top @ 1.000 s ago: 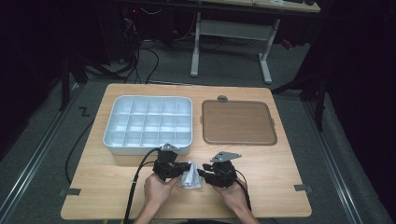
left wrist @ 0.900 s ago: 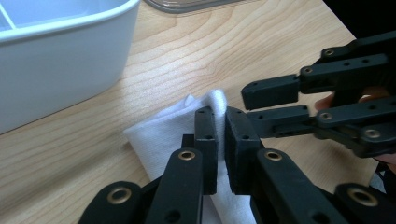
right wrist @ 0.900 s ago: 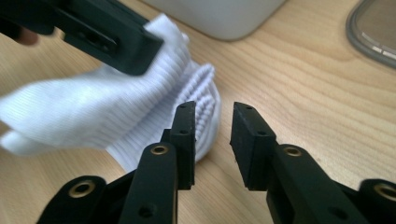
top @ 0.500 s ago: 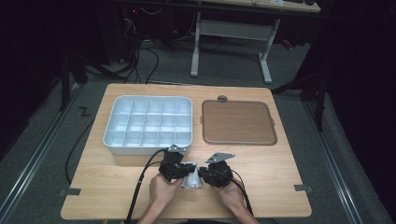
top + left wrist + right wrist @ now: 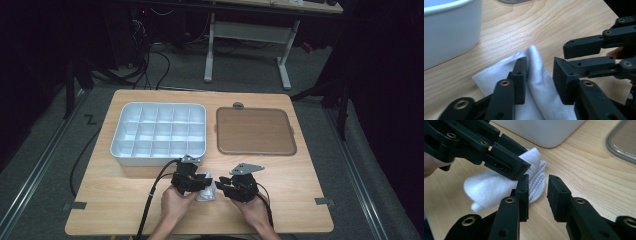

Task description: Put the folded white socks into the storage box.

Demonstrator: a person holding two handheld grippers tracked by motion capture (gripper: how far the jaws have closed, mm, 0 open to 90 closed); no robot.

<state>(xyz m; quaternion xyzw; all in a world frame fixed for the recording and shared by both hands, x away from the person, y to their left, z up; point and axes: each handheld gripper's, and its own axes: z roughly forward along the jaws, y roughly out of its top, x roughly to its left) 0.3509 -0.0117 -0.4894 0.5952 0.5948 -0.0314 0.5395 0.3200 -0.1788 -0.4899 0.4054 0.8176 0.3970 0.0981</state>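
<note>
while both grippers meet over a white sock [image 5: 206, 191] near the tabletop's [image 5: 300, 200] front edge

white tray [image 5: 159, 133] and brown lid [image 5: 255, 131] lie behind. left gripper [image 5: 539, 78] has just been opening, sock fold loose between its jaws; right gripper [image 5: 537, 195] has just been opening too, part open beside the sock, gripping nothing.

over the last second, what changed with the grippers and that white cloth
The left gripper has just been opening its jaws: they now stand apart around a fold of the white cloth, no longer clamped on it. The right gripper closed further, then reopened; its jaws stand open, with the cloth's ribbed edge at one pad. The cloth stayed between both hands near the table's front edge. The white tray and brown lid did not move.
</note>
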